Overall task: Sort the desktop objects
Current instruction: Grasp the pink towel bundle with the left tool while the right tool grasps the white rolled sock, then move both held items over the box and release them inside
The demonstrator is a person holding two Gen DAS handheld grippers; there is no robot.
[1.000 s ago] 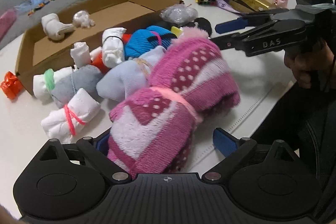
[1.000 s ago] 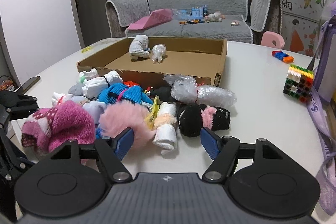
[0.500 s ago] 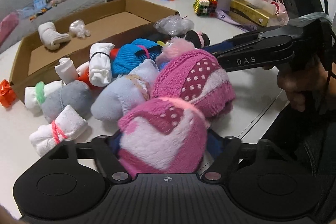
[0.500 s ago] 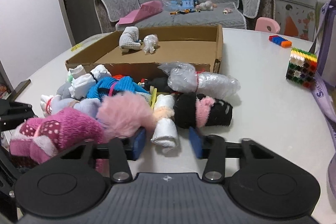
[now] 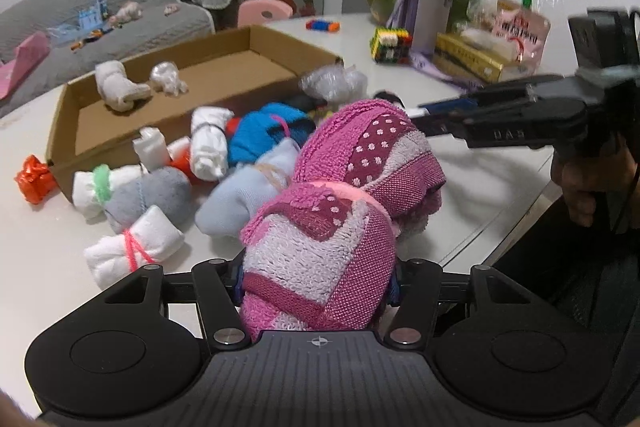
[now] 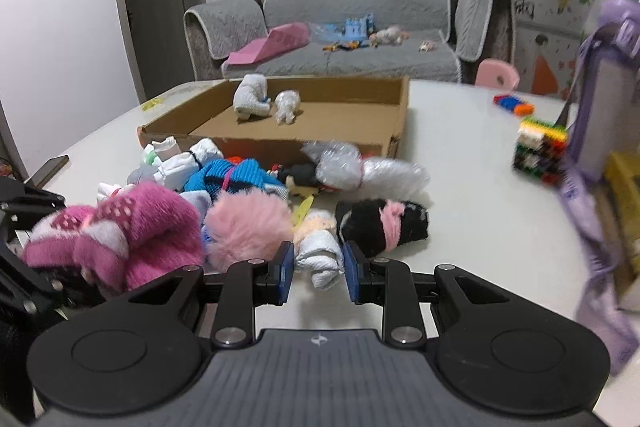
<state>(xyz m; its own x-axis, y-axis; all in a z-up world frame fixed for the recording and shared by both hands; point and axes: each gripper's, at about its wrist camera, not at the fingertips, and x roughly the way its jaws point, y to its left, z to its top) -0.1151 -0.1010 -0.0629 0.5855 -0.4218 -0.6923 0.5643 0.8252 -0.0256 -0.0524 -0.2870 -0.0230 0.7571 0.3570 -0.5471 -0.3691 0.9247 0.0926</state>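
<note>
A pink dotted sock bundle with a pink band fills the left wrist view. My left gripper has its jaws closing on the bundle's near end, both pads pressing into it. In the right wrist view a white sock roll with a peach top stands between the blue pads of my right gripper, which is shut on it. The same pink bundle lies at the left there. An open cardboard box behind the pile holds a grey-white roll and a clear wrapped piece.
Several rolled socks crowd the table in front of the box: blue, light blue, grey, white with a pink band. A fluffy pink ball and a black-pink roll flank the white roll. A block cube and a purple bottle stand at the right.
My left jaws have closed on the pink bundle, and its near end has risen and bunched up. My right jaws have closed around the white roll.
</note>
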